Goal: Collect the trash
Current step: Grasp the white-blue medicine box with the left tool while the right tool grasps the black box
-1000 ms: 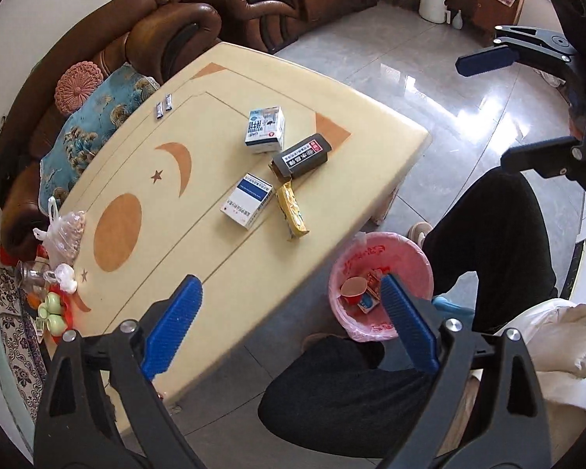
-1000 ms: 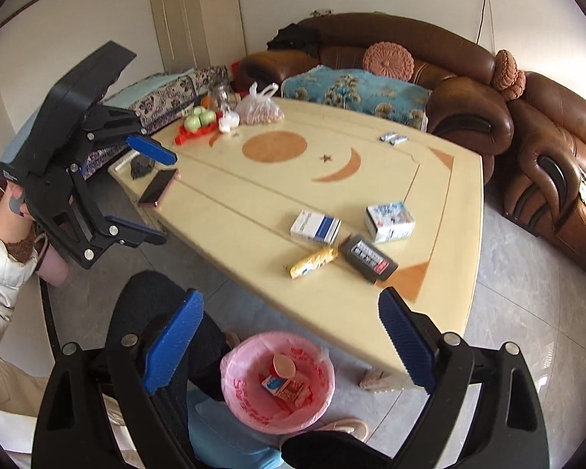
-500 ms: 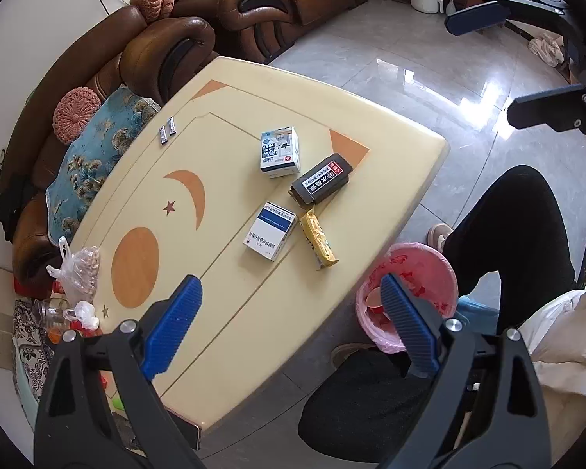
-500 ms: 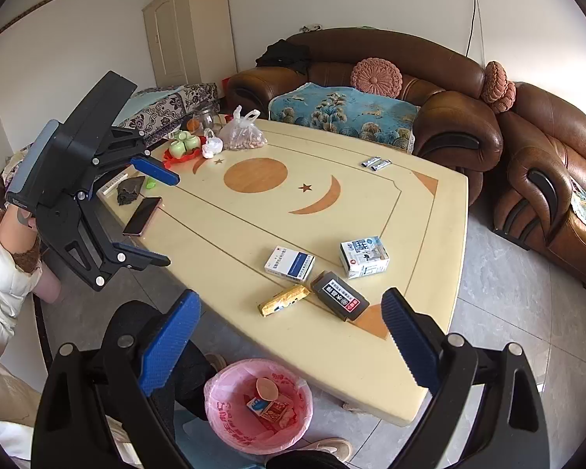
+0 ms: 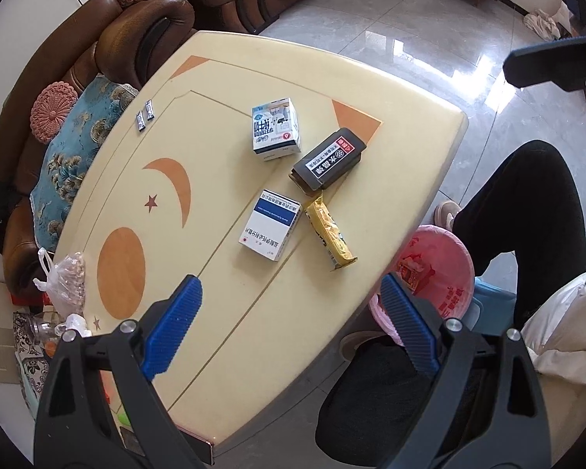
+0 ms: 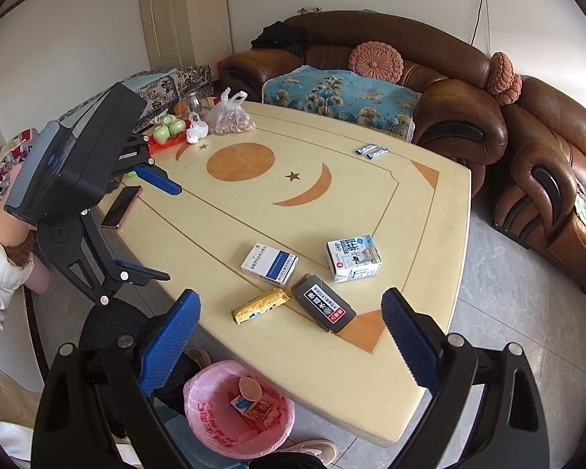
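Left wrist view: left gripper (image 5: 291, 326), blue ribbed pads spread wide, nothing held; it hangs above the near part of the cream oval table with orange moon and star inlays (image 5: 215, 144). Trash items, four, clustered ahead of the fingers toward the table's edge: white-and-blue flat cardboard box (image 5: 269, 230); yellow crinkled foil wrapper (image 5: 330, 234), long axis running away from the fingers and slightly rightward, its near end close to the table edge; dark grey rectangular box with white and red label (image 5: 329, 164), lying diagonal, touching the wrapper's far end; white-and-blue milk carton (image 5: 275, 127), farthest. Right wrist view: right gripper (image 6: 291, 346), likewise spread wide and empty, poised over the table edge with the wrapper (image 6: 259, 305) and grey box (image 6: 324, 305) just ahead of it; judged the nearer hand for those two. Receptacle: bin with pink plastic liner (image 6: 215, 430) on the floor below the table edge, already holding a cup and small cartons. Other table contents: black phone (image 6: 122, 206), clear bag of nuts (image 6: 230, 119), two small silver sachets (image 6: 372, 151). Room: brown leather sofas (image 6: 461, 117), grey glossy tile floor (image 5: 410, 51).
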Demonstrator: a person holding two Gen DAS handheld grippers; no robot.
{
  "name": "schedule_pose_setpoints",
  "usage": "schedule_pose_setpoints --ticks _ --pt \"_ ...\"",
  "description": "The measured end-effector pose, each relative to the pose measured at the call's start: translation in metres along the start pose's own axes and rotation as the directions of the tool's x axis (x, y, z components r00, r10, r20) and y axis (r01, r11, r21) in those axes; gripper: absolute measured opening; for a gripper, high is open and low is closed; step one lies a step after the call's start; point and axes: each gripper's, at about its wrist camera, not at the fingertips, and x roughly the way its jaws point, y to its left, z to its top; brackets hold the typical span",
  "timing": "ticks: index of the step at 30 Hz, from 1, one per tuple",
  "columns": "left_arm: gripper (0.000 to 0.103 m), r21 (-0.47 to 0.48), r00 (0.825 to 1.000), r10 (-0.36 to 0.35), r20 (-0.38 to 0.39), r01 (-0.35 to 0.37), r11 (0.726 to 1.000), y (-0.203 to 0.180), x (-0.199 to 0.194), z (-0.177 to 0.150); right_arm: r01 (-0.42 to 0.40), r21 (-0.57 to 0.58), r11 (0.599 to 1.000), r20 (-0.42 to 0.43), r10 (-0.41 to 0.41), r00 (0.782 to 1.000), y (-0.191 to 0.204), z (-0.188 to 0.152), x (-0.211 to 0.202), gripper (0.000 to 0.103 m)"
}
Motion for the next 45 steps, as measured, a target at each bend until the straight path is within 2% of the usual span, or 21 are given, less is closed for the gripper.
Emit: schedule_pose_setpoints --ticks 12,24,33,45 --pt "0.090 0.022 0.996 -0.035 -0.085 0.037 0.999 0.018 0.063 0.006 0.006 0.005 1.000 -0.068 -0.005 0.998 -0.024 0.010 0.052 0.091" --pt "0.090 0.024 0.980 -0.112 -0.164 0.118 0.993 0.036 0.141 0.021 -0.010 -0.051 0.999 -0.220 -0.002 0.976 -0.040 0.009 0.119 0.091" --pt "0.090 0.016 0.962 -0.156 -0.226 0.164 0.986 0.050 0.192 0.028 -0.056 -0.126 0.990 -0.343 0.010 0.939 -0.041 0.004 0.183 0.091" --pt "0.090 0.015 0.942 -0.212 -0.261 0.223 0.975 0.054 0.230 0.032 -0.122 -0.176 0.977 -0.493 0.020 0.870 -0.039 -0.025 0.258 0.091"
